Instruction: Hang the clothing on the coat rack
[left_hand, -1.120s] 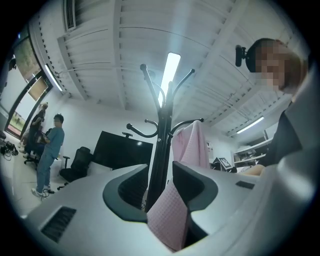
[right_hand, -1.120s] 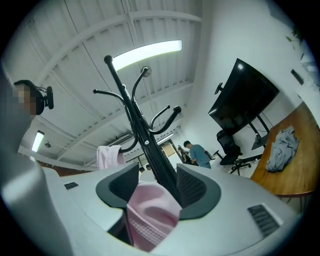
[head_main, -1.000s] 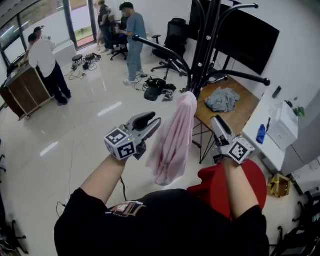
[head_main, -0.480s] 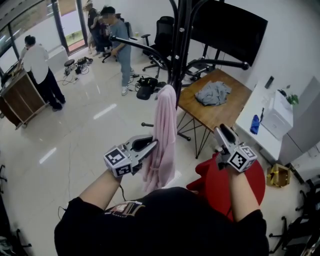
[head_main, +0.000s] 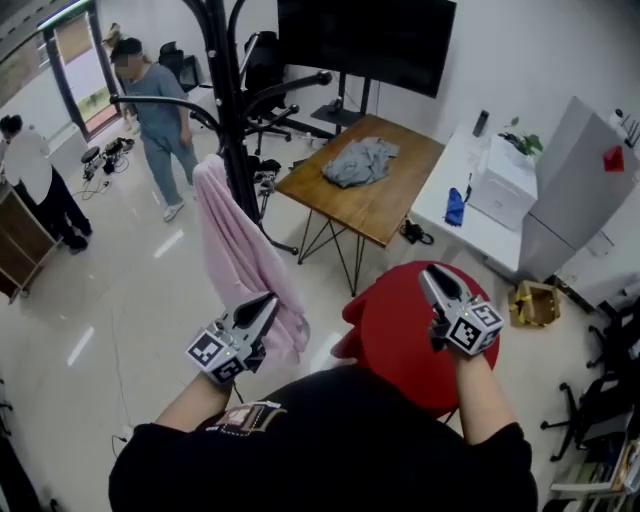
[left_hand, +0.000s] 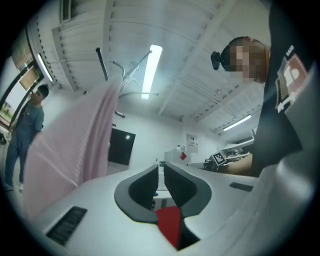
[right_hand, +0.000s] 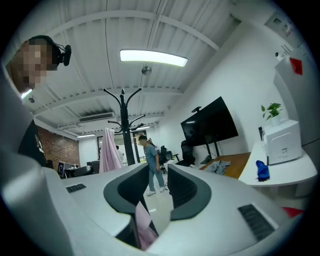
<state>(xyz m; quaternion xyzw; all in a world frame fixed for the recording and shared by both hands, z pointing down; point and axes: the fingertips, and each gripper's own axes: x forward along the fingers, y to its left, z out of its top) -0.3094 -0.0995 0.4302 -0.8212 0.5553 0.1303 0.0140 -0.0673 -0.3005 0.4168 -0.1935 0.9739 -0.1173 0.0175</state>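
Note:
The pink garment (head_main: 243, 255) hangs from an arm of the black coat rack (head_main: 228, 120), draped down its left side. My left gripper (head_main: 268, 303) is low, just beside the garment's bottom hem and not holding it. Its jaws are closing and only a thin slit is left between them, with nothing inside. In the left gripper view the pink garment (left_hand: 75, 145) hangs off to the left of my left gripper (left_hand: 161, 172). My right gripper (head_main: 432, 275) hovers over a red stool (head_main: 400, 330), jaws closing, nothing between them. The right gripper view shows the coat rack (right_hand: 123, 125) with the pink garment (right_hand: 109, 152) far off.
A grey garment (head_main: 360, 160) lies on a wooden table (head_main: 390, 205) behind the rack. A white counter (head_main: 470, 220) with a printer (head_main: 505, 185) and a blue bottle (head_main: 455, 207) stands to the right. A dark screen (head_main: 365, 40) hangs behind. People (head_main: 155, 110) stand at the far left.
Both grippers have dropped and drawn back from the rack, and their jaws have narrowed. The head view has swung right, so the rack with the pink garment now sits at left.

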